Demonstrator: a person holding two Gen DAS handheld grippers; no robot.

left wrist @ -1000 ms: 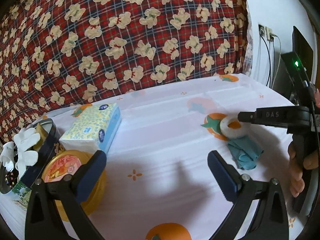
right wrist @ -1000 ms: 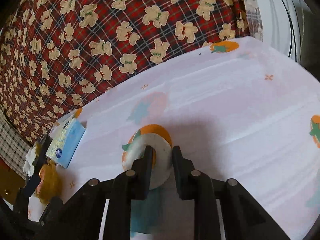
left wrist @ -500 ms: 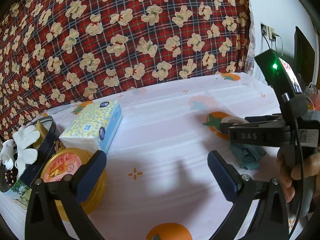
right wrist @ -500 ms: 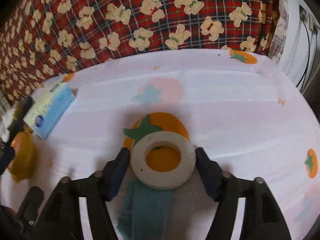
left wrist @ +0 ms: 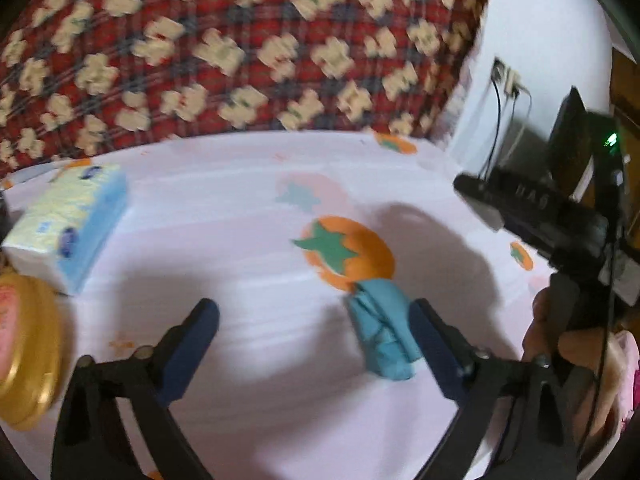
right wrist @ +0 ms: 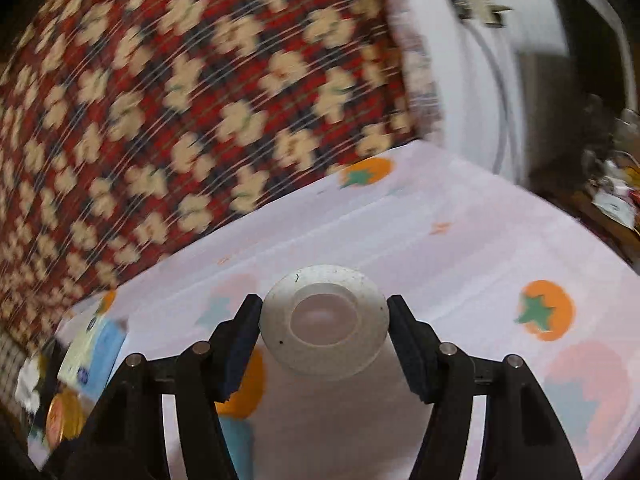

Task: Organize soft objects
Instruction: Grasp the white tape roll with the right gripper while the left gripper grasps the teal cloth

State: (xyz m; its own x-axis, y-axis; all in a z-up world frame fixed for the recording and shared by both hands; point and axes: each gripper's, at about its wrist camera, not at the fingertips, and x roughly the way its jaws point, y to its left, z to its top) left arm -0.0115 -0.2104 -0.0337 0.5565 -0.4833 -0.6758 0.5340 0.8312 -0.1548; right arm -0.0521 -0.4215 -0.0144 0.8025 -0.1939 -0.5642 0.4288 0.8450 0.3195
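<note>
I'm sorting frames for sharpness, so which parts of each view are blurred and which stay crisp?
Left wrist view: the plaid bear cloth and tissue pack smear with motion; the left gripper is sharper. Right wrist view: the cloth streaks diagonally, while the white ring held in the right gripper stays crisp.

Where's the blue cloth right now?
In the left wrist view the blue cloth lies crumpled on the tablecloth, just inside the left gripper's right finger, its far end touching the printed orange fruit.
</note>
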